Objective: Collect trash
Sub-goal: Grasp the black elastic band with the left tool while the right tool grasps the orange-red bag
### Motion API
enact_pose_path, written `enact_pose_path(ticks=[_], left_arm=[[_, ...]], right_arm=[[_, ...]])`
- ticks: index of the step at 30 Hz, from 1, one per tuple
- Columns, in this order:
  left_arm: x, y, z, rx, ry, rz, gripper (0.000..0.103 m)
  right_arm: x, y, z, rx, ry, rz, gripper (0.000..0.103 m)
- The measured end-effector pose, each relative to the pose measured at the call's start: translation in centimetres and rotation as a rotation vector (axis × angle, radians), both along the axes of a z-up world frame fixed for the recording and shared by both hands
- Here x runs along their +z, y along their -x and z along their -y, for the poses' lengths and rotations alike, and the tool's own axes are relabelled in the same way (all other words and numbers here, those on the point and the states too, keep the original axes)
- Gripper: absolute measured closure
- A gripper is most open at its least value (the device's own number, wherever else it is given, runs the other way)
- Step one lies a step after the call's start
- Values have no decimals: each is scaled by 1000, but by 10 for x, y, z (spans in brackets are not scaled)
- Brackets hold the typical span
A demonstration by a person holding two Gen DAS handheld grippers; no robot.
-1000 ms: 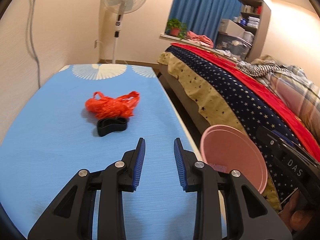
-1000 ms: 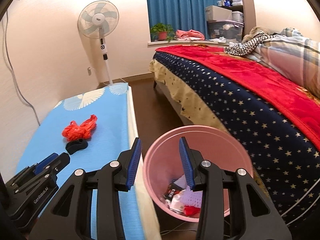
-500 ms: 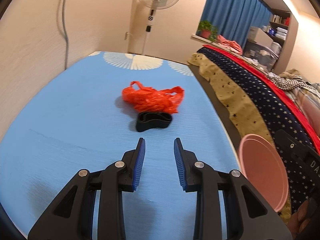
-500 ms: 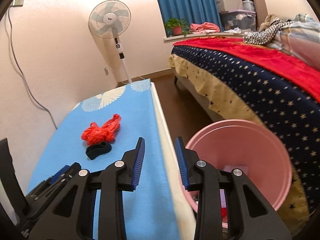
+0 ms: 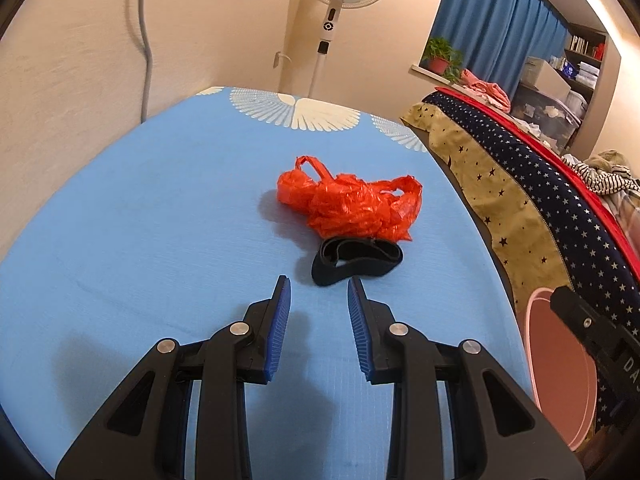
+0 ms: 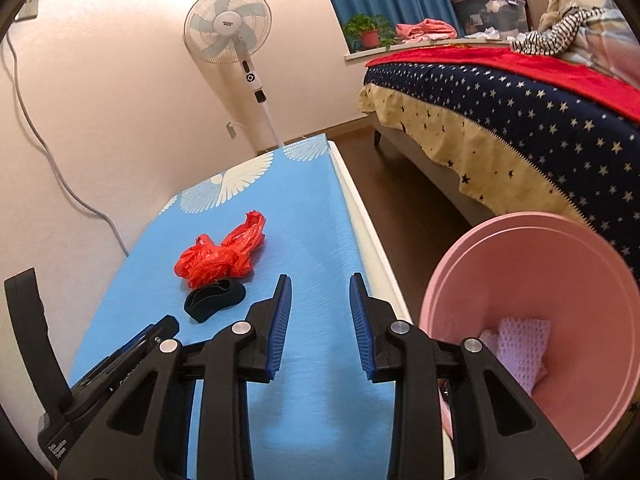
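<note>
A crumpled orange-red plastic bag point(image 5: 348, 204) point(image 6: 220, 256) lies on the blue-covered table point(image 5: 160, 220). A black elastic band point(image 5: 356, 260) point(image 6: 214, 298) lies against its near side. My left gripper point(image 5: 318, 284) hovers just short of the band, open, with nothing between its fingers. My right gripper point(image 6: 319, 280) is open and empty over the table's right part, to the right of the band. The pink bin point(image 6: 560, 280) point(image 5: 560, 380) stands on the floor beside the table and holds a pale knitted piece point(image 6: 520, 344).
A standing fan point(image 6: 230, 32) is behind the table's far end. A bed with a star-patterned cover point(image 6: 520, 120) runs along the right, across a strip of brown floor point(image 6: 400, 184). The wall with a cable point(image 5: 146, 40) borders the table's left side.
Both grippers came down and forward toward the bag and band. The right gripper swung left from over the bin to over the table, and its jaws narrowed a little.
</note>
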State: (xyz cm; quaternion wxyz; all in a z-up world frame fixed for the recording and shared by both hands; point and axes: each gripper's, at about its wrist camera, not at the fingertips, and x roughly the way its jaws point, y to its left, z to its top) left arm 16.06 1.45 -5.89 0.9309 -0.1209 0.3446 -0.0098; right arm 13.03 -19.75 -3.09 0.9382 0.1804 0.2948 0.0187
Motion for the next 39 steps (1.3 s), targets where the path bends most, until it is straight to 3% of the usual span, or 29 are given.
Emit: enact_pose_path(ticks=[15,16,17,20,24,29,39], left_arm=[[-7,-38,3,-21,19,-50,73],[-8,-39,2,-20,26,-59,74],[-9,-39,1,-20,36,-65,85],[-11,-37,-5,28,46,-73,93],[-13,-30,-17,106,77,-72,96],[-11,-23,-23,187,45,-63,96],[-10,-25,-27,196,22,-73,96]], right_arm=[[-7,-32,-13,96,-52,-18,72],[-8,-36,-15,105,-55,-23,72],[-9,-38,-17,111,-59,-26,72],[-10,-49,-24,134,-79,-31,71],[-13,-67,-34,158,-96,-41,70],[-23,-90,-49,186,-127,-72,70],[-38,-122,-69,223,-135,-141,70]])
